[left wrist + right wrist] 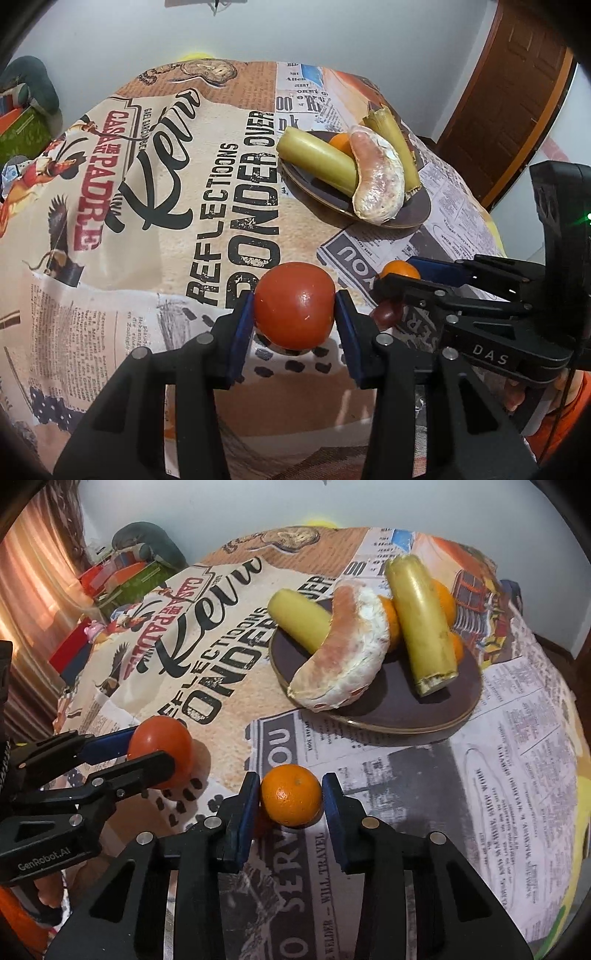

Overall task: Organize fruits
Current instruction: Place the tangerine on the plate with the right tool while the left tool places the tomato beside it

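Observation:
My left gripper (294, 306) is shut on a red tomato (294, 304), held just above the tablecloth; it also shows at the left of the right wrist view (160, 751). My right gripper (290, 797) is shut on a small orange (291, 794), which shows in the left wrist view (400, 269) too. A dark brown plate (424, 709) lies ahead of both grippers. It holds two yellow-green stalks (423, 627), a peeled pinkish-white fruit segment (347, 653) and several small oranges (441, 600). A small dark red fruit (386, 314) lies under the right gripper.
The table is covered by a printed newspaper-style cloth (177, 177). Cluttered boxes and a grey cushion (147, 542) sit beyond its far left edge. A brown wooden door (517, 92) stands at the right behind the table.

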The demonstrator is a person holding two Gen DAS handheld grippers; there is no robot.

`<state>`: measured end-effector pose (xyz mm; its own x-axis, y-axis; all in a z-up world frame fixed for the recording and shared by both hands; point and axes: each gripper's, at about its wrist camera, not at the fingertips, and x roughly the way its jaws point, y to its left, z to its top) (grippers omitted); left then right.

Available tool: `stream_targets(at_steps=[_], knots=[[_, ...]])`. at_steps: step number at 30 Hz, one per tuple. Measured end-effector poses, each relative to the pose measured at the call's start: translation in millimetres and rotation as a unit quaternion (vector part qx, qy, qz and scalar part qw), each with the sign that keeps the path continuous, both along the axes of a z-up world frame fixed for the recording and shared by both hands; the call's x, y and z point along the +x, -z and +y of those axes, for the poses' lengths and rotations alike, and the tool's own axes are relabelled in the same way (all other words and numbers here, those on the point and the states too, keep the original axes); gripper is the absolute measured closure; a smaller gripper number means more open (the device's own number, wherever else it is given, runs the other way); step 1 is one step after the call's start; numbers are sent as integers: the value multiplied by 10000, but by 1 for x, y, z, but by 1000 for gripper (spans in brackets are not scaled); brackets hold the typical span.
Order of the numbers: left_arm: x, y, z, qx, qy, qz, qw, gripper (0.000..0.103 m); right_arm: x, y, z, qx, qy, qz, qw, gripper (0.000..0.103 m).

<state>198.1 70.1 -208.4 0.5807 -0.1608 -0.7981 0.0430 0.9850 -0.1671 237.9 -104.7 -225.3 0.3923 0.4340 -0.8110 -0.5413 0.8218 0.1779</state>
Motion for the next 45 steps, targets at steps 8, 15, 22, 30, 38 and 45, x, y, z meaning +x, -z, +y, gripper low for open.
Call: stream_targets(at_steps=[8,15,22,30,38,45], knots=[[-3,-22,-7,47,28,-227,9997,59,-3,-24,-14,133,144,-327,9993,71],[1,-48,-15,76,63,-525,9986,59,-3,-47,-27,202,277,-705,9969,71],[13,-63,-20,60,99,-732,9973,59,4,-64,-38,262,415,-998,9938,71],[37,-64,-22,32,115,-774,9969,59,23,-68,-49,300,549,-1134,9916,71],[66,-56,-21,2,68,-748,9972,59,43,-60,-53,310,597,-1090,9918,71],[91,-37,-20,-20,11,-578,9983,59,59,-47,-44,285,476,-997,9935,71]])
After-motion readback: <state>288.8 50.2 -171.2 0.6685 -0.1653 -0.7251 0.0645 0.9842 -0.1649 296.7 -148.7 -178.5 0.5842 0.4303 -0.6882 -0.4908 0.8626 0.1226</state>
